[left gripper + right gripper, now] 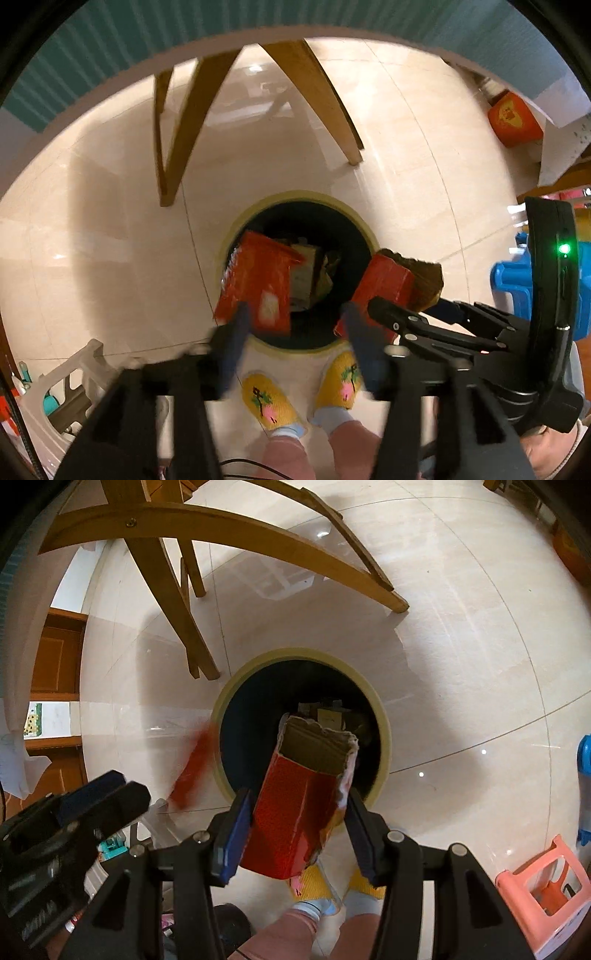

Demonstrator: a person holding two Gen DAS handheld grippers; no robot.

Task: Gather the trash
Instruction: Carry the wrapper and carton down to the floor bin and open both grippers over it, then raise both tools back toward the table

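Note:
A round bin with a cream rim (295,195) (303,653) and a dark liner stands on the tiled floor below both grippers, with cardboard scraps (306,280) (328,716) inside. My left gripper (295,310) (122,790) is open. A flat red packet (258,284) (192,771), blurred and free of the pads, hangs just beyond them over the bin's left rim. My right gripper (297,794) (384,314) is shut on a torn red cardboard box (295,812) (384,291), tilted with its brown open end toward the bin.
Wooden chair legs (184,122) (166,572) stand just beyond the bin. A person's feet in yellow slippers (266,402) are on its near side. A blue plastic object (509,284) and an orange box (513,122) lie to the right, a pink stool (546,890) at lower right.

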